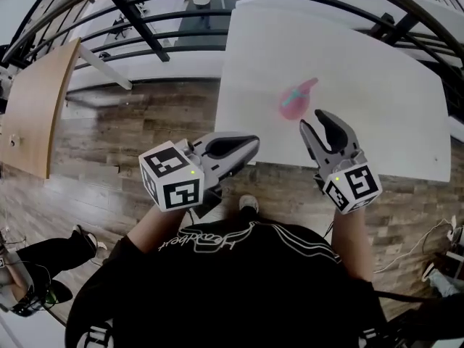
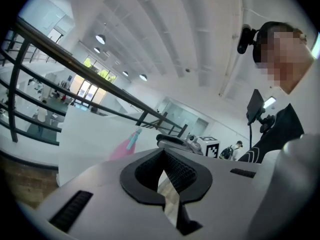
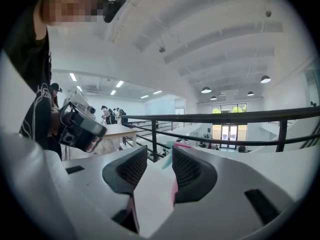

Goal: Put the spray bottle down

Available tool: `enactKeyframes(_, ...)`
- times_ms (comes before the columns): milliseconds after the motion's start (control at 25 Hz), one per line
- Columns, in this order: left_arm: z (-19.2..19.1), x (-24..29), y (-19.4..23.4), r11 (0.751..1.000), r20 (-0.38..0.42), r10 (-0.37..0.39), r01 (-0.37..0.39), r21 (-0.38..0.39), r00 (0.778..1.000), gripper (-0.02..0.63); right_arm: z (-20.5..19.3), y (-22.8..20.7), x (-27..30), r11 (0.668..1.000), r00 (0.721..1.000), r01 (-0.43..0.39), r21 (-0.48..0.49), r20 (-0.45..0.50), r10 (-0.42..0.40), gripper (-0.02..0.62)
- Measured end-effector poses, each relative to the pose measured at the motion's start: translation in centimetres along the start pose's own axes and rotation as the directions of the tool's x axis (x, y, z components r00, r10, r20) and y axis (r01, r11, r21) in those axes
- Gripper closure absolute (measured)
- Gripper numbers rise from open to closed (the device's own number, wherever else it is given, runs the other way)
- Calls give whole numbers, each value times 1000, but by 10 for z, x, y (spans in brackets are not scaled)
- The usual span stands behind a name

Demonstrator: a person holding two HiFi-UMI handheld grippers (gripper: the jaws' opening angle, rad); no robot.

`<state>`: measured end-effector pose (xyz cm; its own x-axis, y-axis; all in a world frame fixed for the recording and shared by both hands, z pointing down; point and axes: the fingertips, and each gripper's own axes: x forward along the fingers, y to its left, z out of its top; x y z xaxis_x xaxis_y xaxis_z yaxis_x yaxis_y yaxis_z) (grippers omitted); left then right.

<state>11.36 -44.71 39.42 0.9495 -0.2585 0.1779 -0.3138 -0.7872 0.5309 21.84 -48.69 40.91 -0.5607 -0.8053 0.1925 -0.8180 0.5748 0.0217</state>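
1. The spray bottle is lying on its side on the white desk, about midway between the left and right edges and somewhat nearer the near edge than the far one. Its pink body is resting flat and its teal nozzle is pointing toward the far right corner. Nothing is touching it.

2. The right gripper is hovering just beside the bottle, between it and the near edge. Its tongs are spread wide and gripping nothing. Looking along them, only the bare desk top is showing in the gap, with the bottle's teal and pink peeking out beyond the tips. That open stance, aimed at the bottle, suggests to me a let-go, so I would judge the putting-down as good as done.

3. The left gripper is hanging by the near left corner of the desk, well apart from the bottle. Its tongs are pressed together at the tips with nothing pinched, only the hollow behind the pads showing. It seems to be idling out of the way, since the job is calling for one hand only.

4. The person is standing at the near edge, over the wooden floor, with both arms held forward.
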Motion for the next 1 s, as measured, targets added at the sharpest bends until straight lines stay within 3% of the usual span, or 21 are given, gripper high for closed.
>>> enactKeyframes(240,5,-34,-49,997,-5,-50,50,64,999,598,48,83,-42,997,997,-78,-15,-10,78,464)
enactKeyframes(360,4,-52,-72,992,-12,-66,67,108,998,598,62,116,-59,996,996,-86,-6,-18,86,527)
enactKeyframes(520,-3,-75,-103,984,-18,-95,96,153,995,598,73,155,-82,993,994,-107,53,-22,109,558)
enactKeyframes(720,-12,-102,-134,976,-8,-119,118,182,993,598,82,213,-107,966,976,-218,138,25,217,571)
enactKeyframes(1000,-20,-126,-169,969,-16,-148,149,199,989,598,87,241,-128,967,982,-187,172,17,187,575)
